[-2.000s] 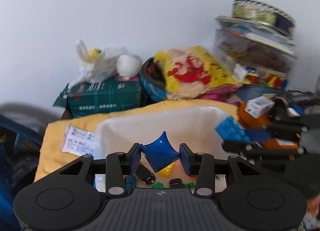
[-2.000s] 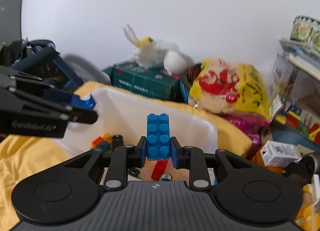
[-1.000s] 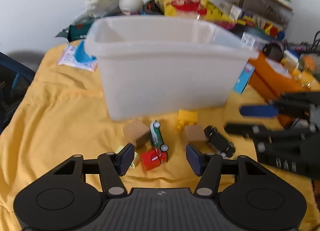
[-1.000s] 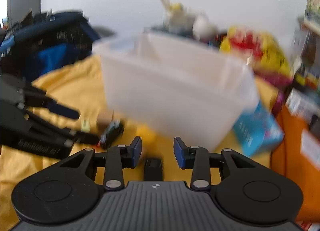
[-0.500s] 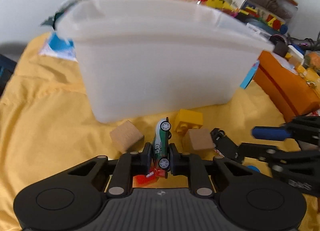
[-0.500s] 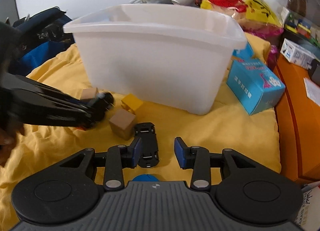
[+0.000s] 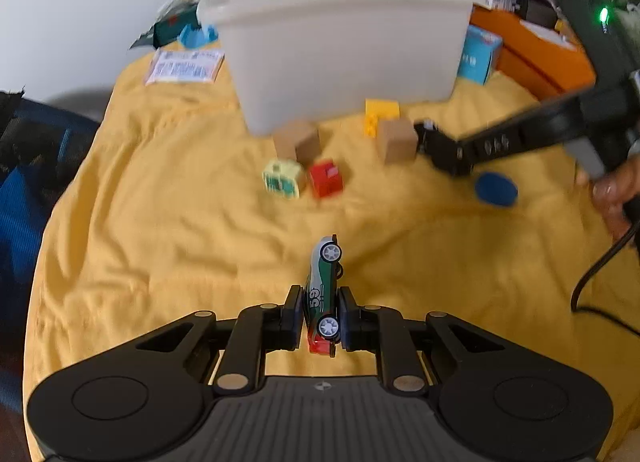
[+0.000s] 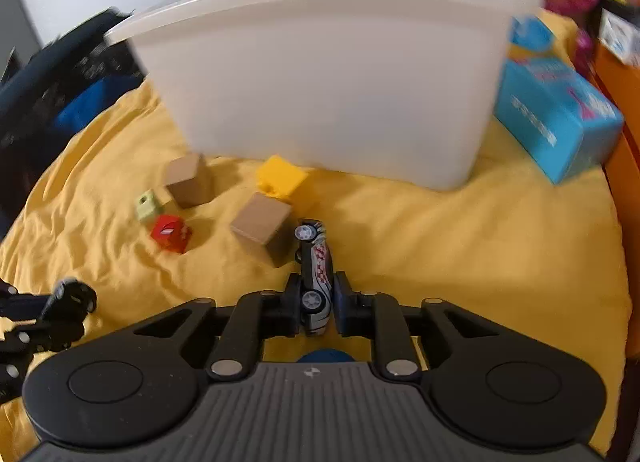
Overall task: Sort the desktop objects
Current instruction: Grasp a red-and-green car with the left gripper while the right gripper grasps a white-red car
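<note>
Toys litter a yellow cloth [image 7: 160, 221] in the left wrist view, where the left gripper [image 7: 319, 320] is clamped on a green-and-white toy car [image 7: 322, 282] numbered 59, with the white bin [image 7: 344, 45] at twelve o'clock and a red block [image 7: 326, 178] just short of it. From the right wrist view, the right gripper [image 8: 315, 304], jaws just closed, pinches a black toy car [image 8: 315, 262] with a checkered side, a brown cube [image 8: 262, 225] touching it at eleven o'clock.
</note>
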`<state>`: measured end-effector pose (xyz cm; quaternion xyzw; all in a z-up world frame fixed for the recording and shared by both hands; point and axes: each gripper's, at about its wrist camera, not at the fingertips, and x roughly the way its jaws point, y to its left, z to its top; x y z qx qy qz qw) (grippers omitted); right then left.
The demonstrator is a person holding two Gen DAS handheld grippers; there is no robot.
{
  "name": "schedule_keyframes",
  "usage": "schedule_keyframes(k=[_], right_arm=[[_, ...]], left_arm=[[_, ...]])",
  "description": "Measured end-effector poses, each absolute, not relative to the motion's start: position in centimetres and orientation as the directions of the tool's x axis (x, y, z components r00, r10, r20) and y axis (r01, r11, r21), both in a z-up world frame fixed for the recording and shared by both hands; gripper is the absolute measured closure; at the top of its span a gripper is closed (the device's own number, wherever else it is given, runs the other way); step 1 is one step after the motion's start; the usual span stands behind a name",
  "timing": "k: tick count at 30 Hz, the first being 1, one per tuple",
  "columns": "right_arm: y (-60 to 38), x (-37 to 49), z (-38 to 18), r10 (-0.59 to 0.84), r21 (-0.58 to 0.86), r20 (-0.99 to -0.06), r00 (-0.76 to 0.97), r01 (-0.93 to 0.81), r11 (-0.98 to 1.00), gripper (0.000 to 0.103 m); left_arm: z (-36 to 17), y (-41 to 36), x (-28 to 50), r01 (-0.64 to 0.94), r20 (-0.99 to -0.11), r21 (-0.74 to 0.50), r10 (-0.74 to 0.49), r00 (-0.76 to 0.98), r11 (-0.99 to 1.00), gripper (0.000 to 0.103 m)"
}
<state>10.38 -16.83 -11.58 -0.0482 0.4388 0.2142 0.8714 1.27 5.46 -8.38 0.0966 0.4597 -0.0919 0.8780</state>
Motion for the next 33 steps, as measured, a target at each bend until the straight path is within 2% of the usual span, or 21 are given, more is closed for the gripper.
schedule_keyframes(k=[6, 12, 17, 18, 20, 23, 26, 29, 33], right_arm=[[-16.6, 5.0, -8.6, 0.334, -0.036, -0.751, 0.570, -0.541, 0.840, 0.085], [-16.2, 0.6, -10.2, 0.239, -0.162, -0.808, 0.539, -0.593, 0.789, 0.085], [-15.2, -1.6, -11.4, 0.184, -0.268, -0.803, 0.567, -0.619, 0.738, 0.084], [-14.9, -2.0, -11.5, 0.184, -0.281, -0.798, 0.574, -0.625, 0.728, 0.079], [-14.5, -2.7, -11.4, 0.204, -0.274, -0.796, 0.570, -0.639, 0.719, 0.072], [-14.3, -3.5, -10.8, 0.238, -0.242, -0.798, 0.554, -0.656, 0.715, 0.071], [-14.7, -3.7, -10.0, 0.270, -0.183, -0.795, 0.543, -0.640, 0.746, 0.071], [-15.5, -3.0, -9.4, 0.303, -0.103, -0.783, 0.544, -0.593, 0.799, 0.060], [-16.3, -1.2, -10.5, 0.318, 0.012, -0.803, 0.504, -0.519, 0.854, 0.061]], left_arm=[[-9.3, 3.8, -0.5, 0.284, -0.829, 0.179, -0.011, 0.560, 0.942, 0.082], [-9.5, 1.3, -2.6, 0.383, -0.818, 0.238, -0.028, 0.575, 0.893, 0.064], [-9.0, 1.2, -4.0, 0.414, -0.819, 0.147, -0.125, 0.561, 0.898, 0.054], [-8.9, 1.5, -4.1, 0.405, -0.818, 0.117, -0.143, 0.557, 0.907, 0.054], [-8.5, 2.3, -4.1, 0.384, -0.813, 0.049, -0.186, 0.551, 0.922, 0.054], [-8.0, 3.6, -4.1, 0.339, -0.799, -0.030, -0.226, 0.557, 0.940, 0.054], [-8.1, 3.7, -4.0, 0.326, -0.797, -0.028, -0.218, 0.564, 0.945, 0.054], [-8.6, 3.8, -3.6, 0.324, -0.804, -0.021, -0.208, 0.557, 0.946, 0.054], [-9.5, 3.5, -3.1, 0.320, -0.814, 0.007, -0.180, 0.552, 0.947, 0.054]])
